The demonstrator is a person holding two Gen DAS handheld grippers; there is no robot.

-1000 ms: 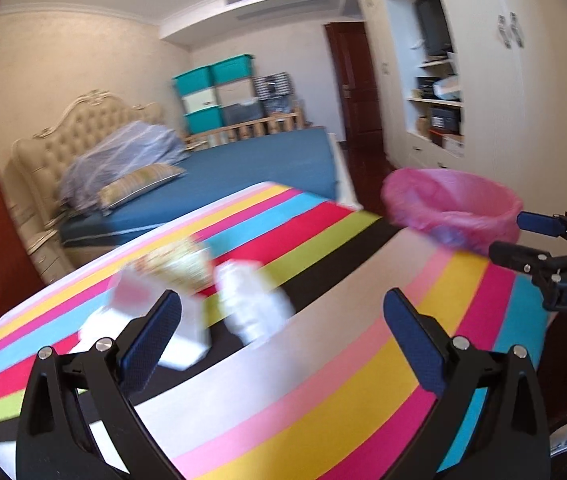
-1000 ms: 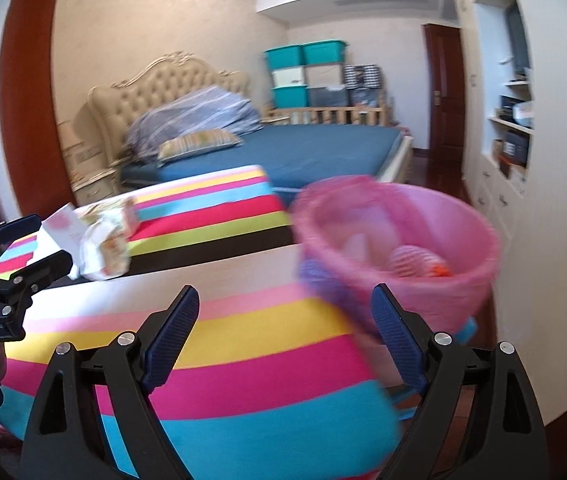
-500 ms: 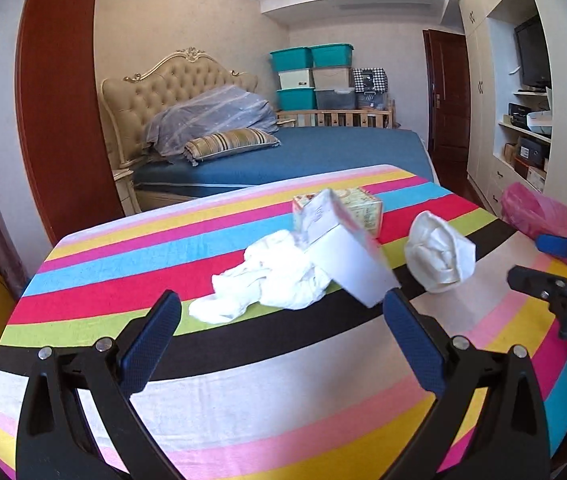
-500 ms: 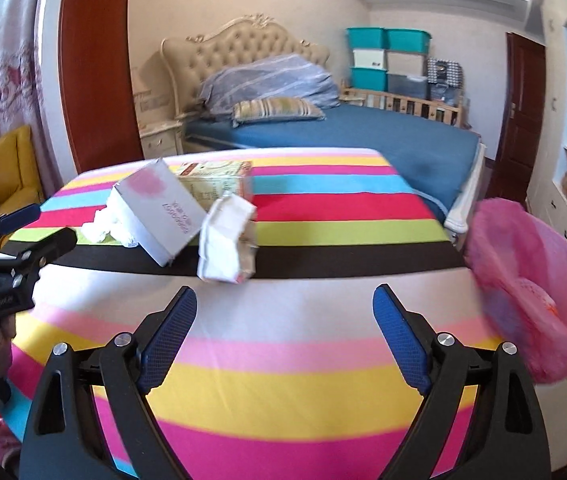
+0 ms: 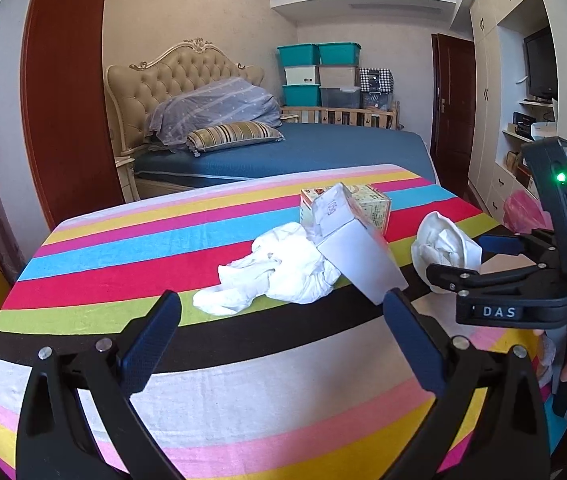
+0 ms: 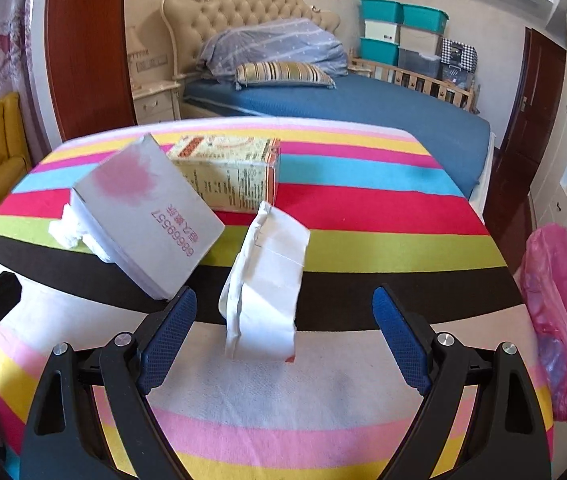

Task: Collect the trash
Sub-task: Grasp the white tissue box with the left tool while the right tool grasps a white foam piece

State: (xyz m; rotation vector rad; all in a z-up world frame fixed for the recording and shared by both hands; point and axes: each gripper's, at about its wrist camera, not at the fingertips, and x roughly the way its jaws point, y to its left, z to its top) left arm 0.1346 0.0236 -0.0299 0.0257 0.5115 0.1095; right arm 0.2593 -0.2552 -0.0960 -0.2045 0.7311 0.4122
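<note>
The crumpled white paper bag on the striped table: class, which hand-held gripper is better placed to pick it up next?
Right. The right hand-held gripper is closing with the paper bag between its jaws; the left hand-held gripper faces the tissue and grey box.

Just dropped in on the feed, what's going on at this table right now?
A person is clearing trash off the striped table with two handheld grippers. The right gripper, jaws closing, is lined up on the crumpled white paper bag, which stands between its pads but is not yet pinched. The left gripper hovers open before the white rag and the tilted grey box. The pink-lined bin waits at the table's right edge.
</note>
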